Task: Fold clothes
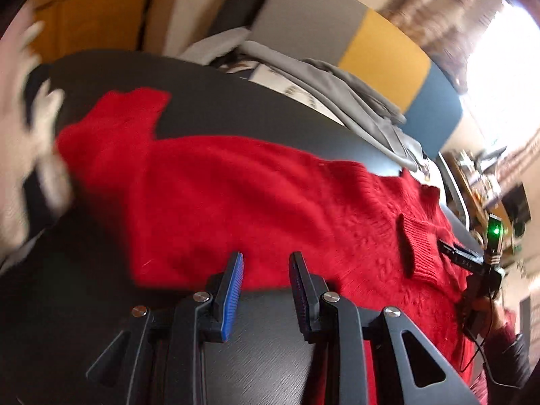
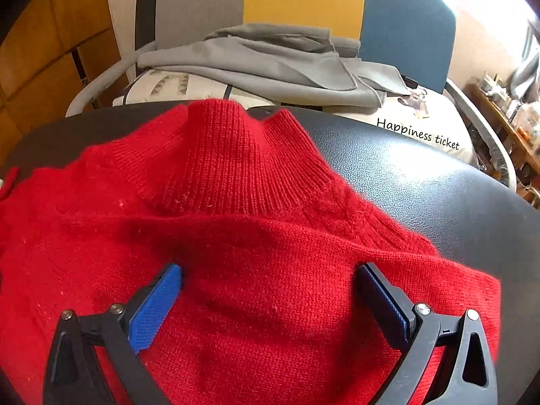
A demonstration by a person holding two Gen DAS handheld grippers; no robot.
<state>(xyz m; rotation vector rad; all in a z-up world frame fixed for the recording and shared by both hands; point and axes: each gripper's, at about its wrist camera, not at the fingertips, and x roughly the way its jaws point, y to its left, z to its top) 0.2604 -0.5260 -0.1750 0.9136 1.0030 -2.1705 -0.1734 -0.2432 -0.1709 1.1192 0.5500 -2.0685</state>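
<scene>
Red sweater (image 2: pixel 256 270): soft, fuzzy, limp; we'd pinch its shoulder edge; left claw (image 1: pixel 266 270) and right claw (image 2: pixel 270 290) both gape empty.

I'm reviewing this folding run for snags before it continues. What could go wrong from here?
1. The right tool is open over fuzzy knit; closing here may pinch both layers of the red sweater.
2. The left tool, jaws slightly apart, sits at the sweater's edge and could grab too little fabric and slip.
3. The dark surface looks slick, so the sweater might slide toward the grey garment.
</scene>
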